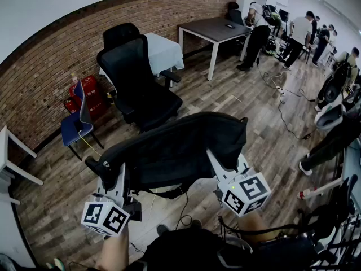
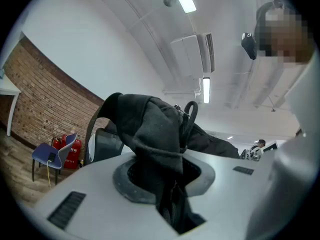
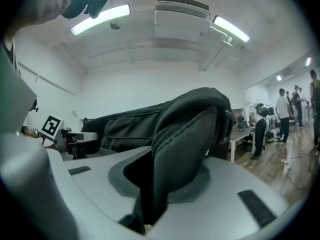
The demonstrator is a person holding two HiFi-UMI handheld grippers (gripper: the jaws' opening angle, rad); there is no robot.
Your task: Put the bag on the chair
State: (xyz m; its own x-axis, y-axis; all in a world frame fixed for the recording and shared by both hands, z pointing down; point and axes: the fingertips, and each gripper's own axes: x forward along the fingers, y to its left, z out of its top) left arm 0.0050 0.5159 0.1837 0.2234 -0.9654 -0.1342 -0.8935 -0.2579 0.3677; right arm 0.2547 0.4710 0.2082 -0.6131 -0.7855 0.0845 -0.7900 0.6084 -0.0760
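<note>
At your left, your left hand-held gripper (image 2: 167, 191) is clamped on one end of the floppy black fabric bag (image 1: 175, 145). Your right hand-held gripper (image 3: 152, 194) is clamped on a padded fold at the other end. You hold the bag stretched between them, in the air above the wooden plank floor (image 1: 254, 103), near the black high-backed office chair (image 1: 148, 97).

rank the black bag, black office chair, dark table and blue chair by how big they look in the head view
1. black bag, though it's nearest the camera
2. black office chair
3. dark table and blue chair look alike; the table is farther off
</note>
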